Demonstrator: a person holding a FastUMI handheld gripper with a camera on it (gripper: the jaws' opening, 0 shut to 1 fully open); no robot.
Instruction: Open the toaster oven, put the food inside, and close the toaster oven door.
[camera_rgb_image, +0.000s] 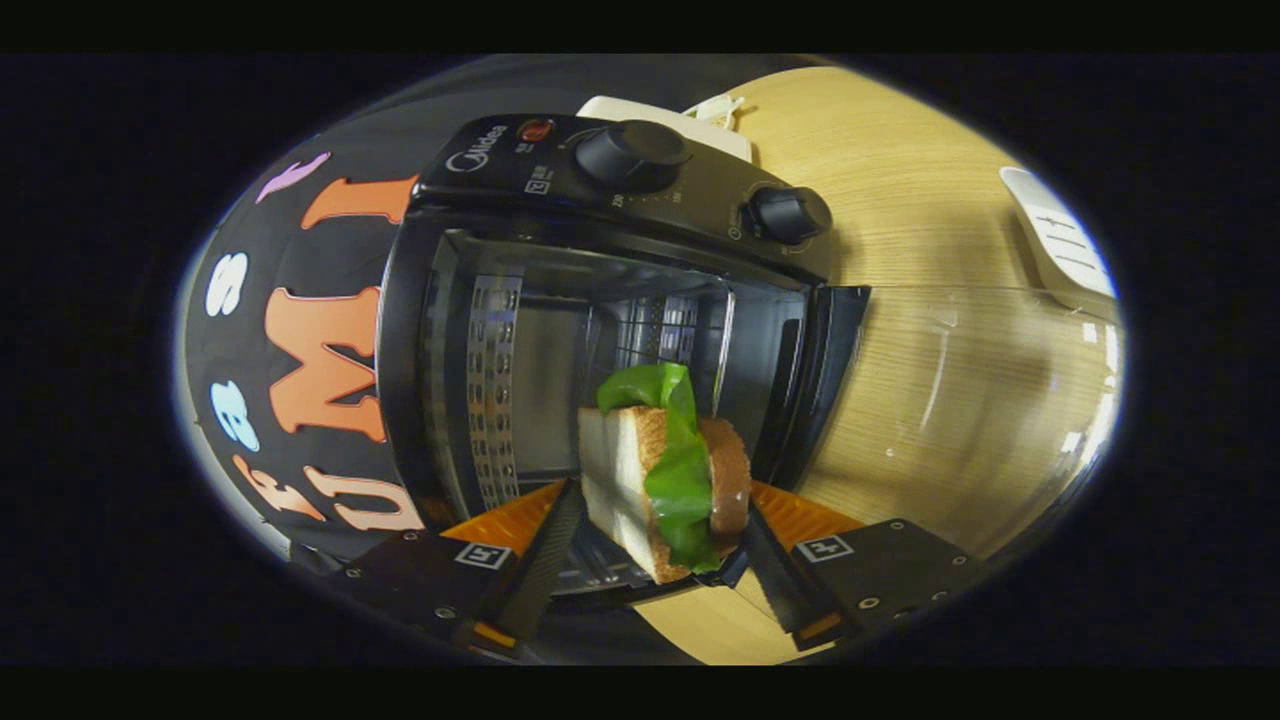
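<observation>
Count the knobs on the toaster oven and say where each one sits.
2. Both are on the oven's control panel: a larger knob near the middle and a smaller knob toward the end by the open glass door.

We saw a light wood-grain table (900, 180) across the right half of the frame. On it stood 1 black toaster oven (600, 300), centre-left, its glass door (980, 400) swung open over the tabletop at the right. Beyond the oven, at the top, lay a white object (680, 112), and another white item (1060, 240) lay at the upper right. The gripper (660, 500) had its 2 fingers pressed on a sandwich (625, 470) before the oven's mouth.
</observation>
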